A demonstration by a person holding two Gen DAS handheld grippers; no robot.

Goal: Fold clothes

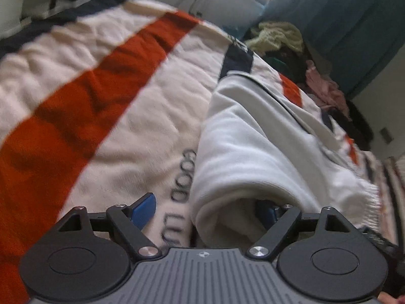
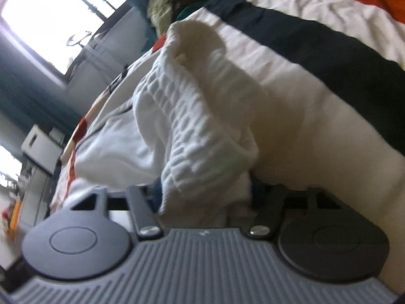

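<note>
A white fleece garment with a thin dark trim line lies on a striped blanket. My left gripper is low at its near folded edge, jaws wide apart. One blue finger shows bare on the blanket; the other is tucked under the fold. In the right wrist view the same white garment, ribbed at the hem, bunches up between the fingers of my right gripper. The fingers are mostly hidden by the cloth and look closed on it.
The blanket has cream, orange and navy stripes and printed letters. A pile of other clothes, pale green, dark and pink, lies at the far end. Teal curtains and a bright window are behind.
</note>
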